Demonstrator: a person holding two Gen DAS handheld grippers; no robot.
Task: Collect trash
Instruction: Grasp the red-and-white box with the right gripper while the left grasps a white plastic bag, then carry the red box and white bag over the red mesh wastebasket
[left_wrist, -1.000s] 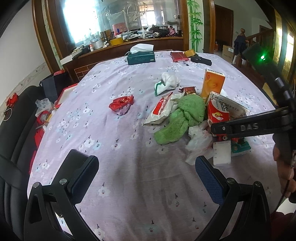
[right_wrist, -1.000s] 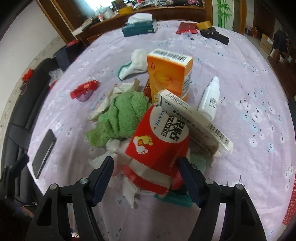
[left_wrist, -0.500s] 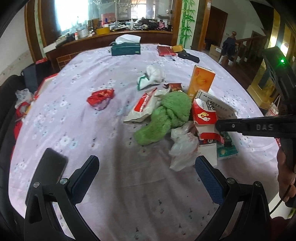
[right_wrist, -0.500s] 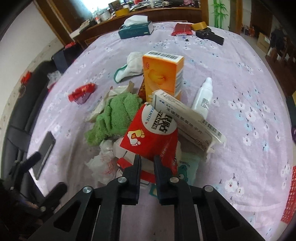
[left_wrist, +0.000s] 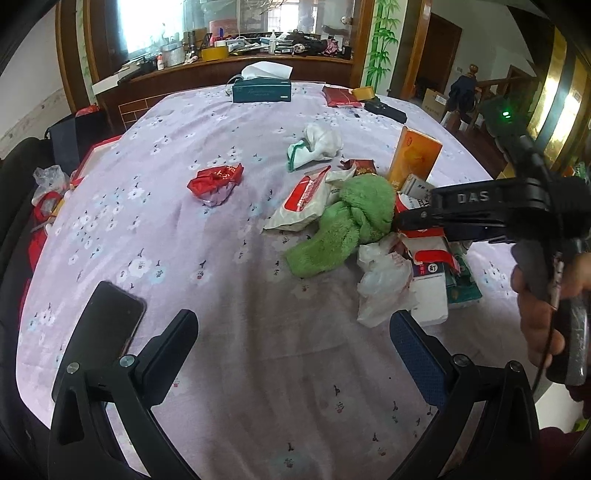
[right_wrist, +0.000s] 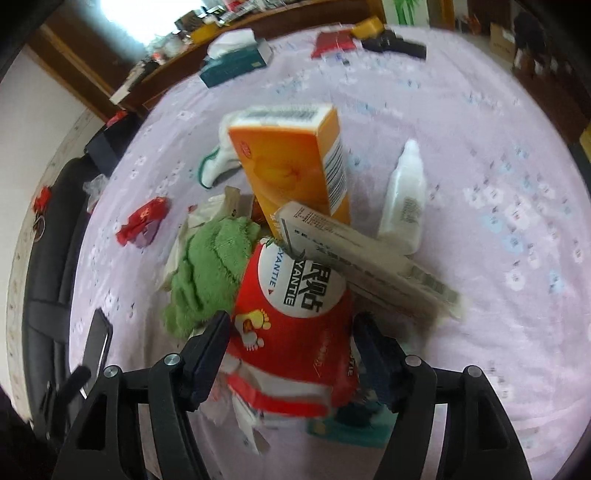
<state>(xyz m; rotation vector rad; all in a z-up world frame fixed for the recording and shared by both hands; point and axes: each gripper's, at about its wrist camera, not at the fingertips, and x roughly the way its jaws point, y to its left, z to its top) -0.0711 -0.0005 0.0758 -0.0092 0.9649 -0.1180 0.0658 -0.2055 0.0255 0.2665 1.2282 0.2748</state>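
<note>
The right gripper (right_wrist: 291, 339) points steeply down at the heap of trash, and its jaws, which have just been opening, stand apart on either side of the red packet (right_wrist: 295, 332); the packet lies between them, but the blur hides whether the pads press on it, so a grip cannot be told. Just to the left of its left finger (right_wrist: 207, 354) lies the green cloth (right_wrist: 210, 273), touching the packet. Just past the packet a flat grey carton (right_wrist: 362, 266) leans across its top, and behind that an orange box (right_wrist: 291, 162) stands upright, with a white bottle (right_wrist: 404, 203) beside it to the right. Under the packet, close to the gripper's right finger, a teal pack (right_wrist: 351, 428) shows on the lilac tablecloth (right_wrist: 480, 147). The left gripper (left_wrist: 293, 332) hangs wide open over bare cloth, holding nothing. A black phone (left_wrist: 107, 325) lies just left of its left finger, and a crumpled white bag (left_wrist: 384, 284) lies just ahead of its right finger, at the near edge of the heap. Farther ahead and to the left a red wrapper (left_wrist: 216, 179) lies alone, well apart from the heap. Farther off a crumpled white wad (left_wrist: 314, 146) lies on the cloth, and a teal tissue box (left_wrist: 261, 90) sits at the far edge.
</note>
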